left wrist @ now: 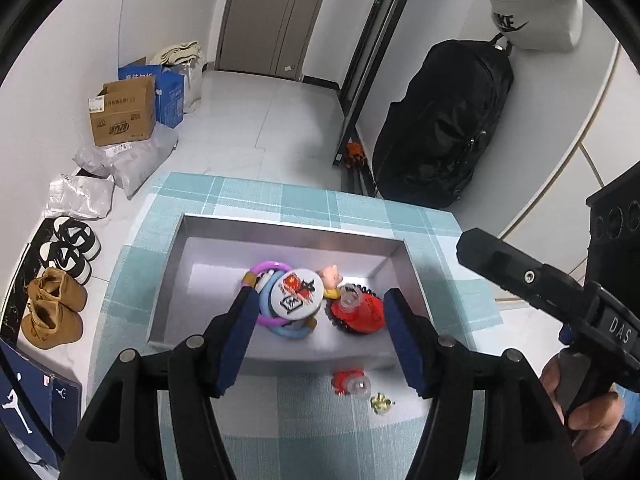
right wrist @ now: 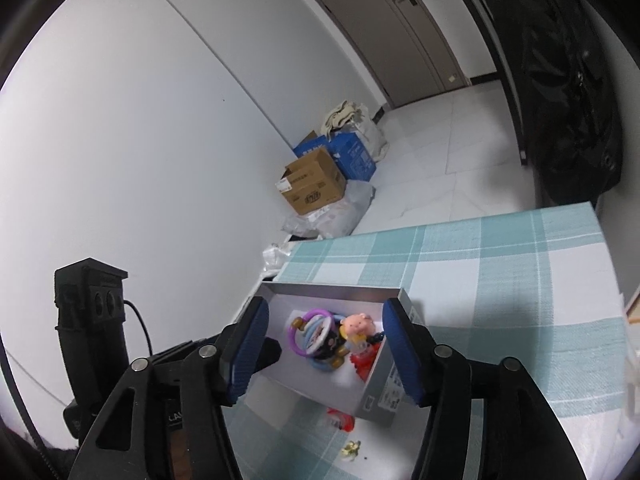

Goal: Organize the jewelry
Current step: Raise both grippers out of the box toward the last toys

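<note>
Blue-padded fingers of the left gripper [left wrist: 320, 340] stand wide apart and hold nothing. Between the tips and just beyond them sits a shallow grey tray [left wrist: 176, 264] on a teal checked tablecloth [left wrist: 256, 192]. Inside the tray, between the two fingers, lies a pile of trinkets: a purple ring [left wrist: 267, 267] close to the left finger, a round white badge [left wrist: 297, 293] with a red and black print on top of it, a small pink pig figure [left wrist: 333, 276] behind the badge, and a red toothed disc [left wrist: 366, 312] just beside the right finger. Whether the left finger touches the ring cannot be told. Nearer than the tray, on the cloth between the fingers, rest a small red piece with a clear cap [left wrist: 352, 384] and a tiny yellowish charm [left wrist: 381, 403], close together.

On the right side, the right gripper [right wrist: 326, 348] also has its jaws wide apart and empty. It looks at the same tray [right wrist: 384, 392] from the side, with the ring [right wrist: 305, 330] and pig [right wrist: 358, 326] between the fingers. The red piece [right wrist: 341, 418] and the charm [right wrist: 351, 449] lie on the cloth [right wrist: 500, 280] before the tray, outside it.
</note>
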Tool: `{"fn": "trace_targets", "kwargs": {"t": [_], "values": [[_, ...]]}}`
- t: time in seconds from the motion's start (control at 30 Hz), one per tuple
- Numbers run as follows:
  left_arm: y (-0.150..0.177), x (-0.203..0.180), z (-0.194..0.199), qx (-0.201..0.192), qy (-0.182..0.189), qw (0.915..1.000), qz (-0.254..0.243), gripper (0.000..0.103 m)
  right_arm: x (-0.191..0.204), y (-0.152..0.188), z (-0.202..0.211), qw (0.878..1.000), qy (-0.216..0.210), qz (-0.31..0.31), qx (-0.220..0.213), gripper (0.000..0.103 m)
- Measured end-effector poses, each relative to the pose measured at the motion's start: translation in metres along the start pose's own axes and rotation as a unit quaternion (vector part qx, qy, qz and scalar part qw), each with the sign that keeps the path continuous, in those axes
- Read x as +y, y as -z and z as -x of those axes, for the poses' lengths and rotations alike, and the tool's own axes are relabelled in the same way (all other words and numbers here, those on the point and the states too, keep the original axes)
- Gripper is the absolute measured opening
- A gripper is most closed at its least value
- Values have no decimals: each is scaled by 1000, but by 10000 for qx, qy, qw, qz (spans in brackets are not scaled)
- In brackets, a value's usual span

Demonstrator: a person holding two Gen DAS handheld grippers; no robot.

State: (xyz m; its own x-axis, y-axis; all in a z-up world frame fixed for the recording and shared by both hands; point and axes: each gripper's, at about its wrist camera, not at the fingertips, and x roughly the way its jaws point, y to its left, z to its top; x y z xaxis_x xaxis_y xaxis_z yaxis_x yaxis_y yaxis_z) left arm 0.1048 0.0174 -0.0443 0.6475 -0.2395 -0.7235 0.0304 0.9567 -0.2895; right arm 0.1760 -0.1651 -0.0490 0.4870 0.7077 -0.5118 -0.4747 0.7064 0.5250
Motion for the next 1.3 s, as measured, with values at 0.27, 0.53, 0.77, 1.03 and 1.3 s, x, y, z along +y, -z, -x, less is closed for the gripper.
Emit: {"fn": "trace_targets", "kwargs": {"t": [0.27, 0.53, 0.77, 1.03, 1.3], "values": [[17, 0, 21, -132, 45, 9999, 39, 60, 6, 13, 12, 9996, 87, 262, 69, 72], [33, -4, 17, -11, -154, 9998, -106, 61, 18, 37, 16, 9956, 484, 773, 237, 75], [44, 1, 11, 205, -150, 9997, 8, 61, 15, 52, 16, 9910, 861, 934, 428, 79], [54, 18, 2, 535, -237, 9979, 280, 61, 17, 75, 2, 9796, 1218, 1305, 927, 78], [51, 29, 5, 638, -228, 9951, 716, 61, 18, 92, -22, 9709, 1281, 1486, 1373, 59]]}}
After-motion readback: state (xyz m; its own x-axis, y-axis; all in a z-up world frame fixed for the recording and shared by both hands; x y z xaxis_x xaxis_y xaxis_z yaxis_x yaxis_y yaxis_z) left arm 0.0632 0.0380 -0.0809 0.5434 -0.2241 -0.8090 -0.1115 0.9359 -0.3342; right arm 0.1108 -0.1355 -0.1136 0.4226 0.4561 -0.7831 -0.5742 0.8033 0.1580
